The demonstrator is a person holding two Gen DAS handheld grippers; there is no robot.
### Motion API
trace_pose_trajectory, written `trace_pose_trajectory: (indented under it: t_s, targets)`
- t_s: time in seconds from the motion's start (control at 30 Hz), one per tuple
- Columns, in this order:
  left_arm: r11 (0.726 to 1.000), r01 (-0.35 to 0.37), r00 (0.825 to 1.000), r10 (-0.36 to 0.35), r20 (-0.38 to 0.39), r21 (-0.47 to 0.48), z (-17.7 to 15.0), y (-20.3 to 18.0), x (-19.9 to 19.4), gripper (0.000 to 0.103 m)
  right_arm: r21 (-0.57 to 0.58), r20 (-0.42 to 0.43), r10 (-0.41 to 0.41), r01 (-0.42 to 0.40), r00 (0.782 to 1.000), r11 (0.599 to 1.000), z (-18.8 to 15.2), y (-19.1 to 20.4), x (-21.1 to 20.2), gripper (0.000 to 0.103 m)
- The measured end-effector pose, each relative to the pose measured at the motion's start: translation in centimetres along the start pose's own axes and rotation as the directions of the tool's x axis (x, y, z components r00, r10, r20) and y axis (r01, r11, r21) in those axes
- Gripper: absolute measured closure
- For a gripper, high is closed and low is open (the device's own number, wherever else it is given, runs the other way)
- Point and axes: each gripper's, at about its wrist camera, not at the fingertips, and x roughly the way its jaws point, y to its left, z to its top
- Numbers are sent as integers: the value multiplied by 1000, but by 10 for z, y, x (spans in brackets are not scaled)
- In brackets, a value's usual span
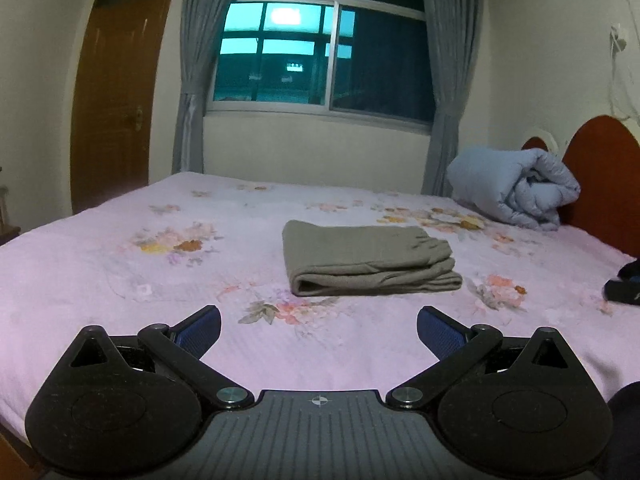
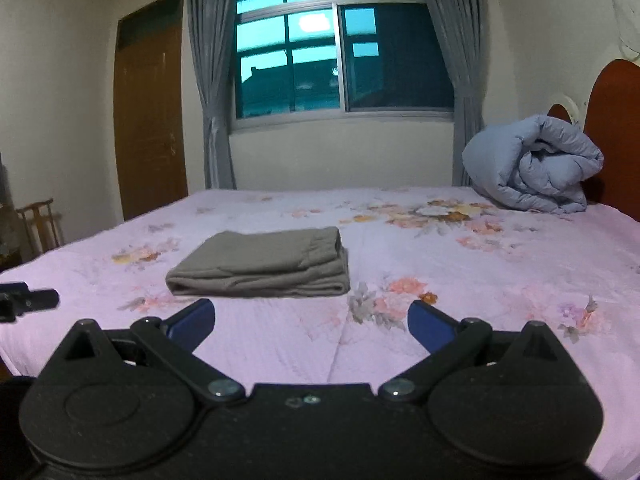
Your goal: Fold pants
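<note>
Item: grey pants [image 1: 370,258], folded, mid-frame on bed [image 1: 120,280]. My left tongs [image 1: 319,330] and right tongs [image 2: 311,326] spread wide, empty. Folding looks complete; next, withdraw.

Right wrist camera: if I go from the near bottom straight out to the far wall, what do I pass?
The open right tool → bare pink flowered bed sheet → folded gray pants → more sheet → window on the far wall.

left tool [image 1: 319,330] | black body, blue pads, silver screws | right tool [image 2: 311,322] same
</note>
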Motion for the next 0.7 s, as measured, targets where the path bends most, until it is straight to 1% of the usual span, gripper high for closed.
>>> trace_pose_trajectory:
  t_s: [0.1, 0.23, 0.53, 0.7]
  targets:
    - [1000, 1, 1000, -1, 12, -1, -1, -2, 0, 0, 10, 12, -22, 22, 1000, 1000, -1, 1, 1, 6]
    - [1000, 3, 1000, -3, -2, 9, -1, -5, 6, 0, 24, -9, -21, 21, 1000, 999, -5, 0, 5, 6]
    - [1000, 12, 1000, -12, 2, 15, -2, -8, 7, 0, -11, -11, -17, 17, 1000, 1000, -9, 8, 1, 6]
    - [1000, 14, 1000, -14, 1, 12, -3, -8, 7, 0, -3, -13, -18, 18, 1000, 1000, -9, 6, -1, 6]
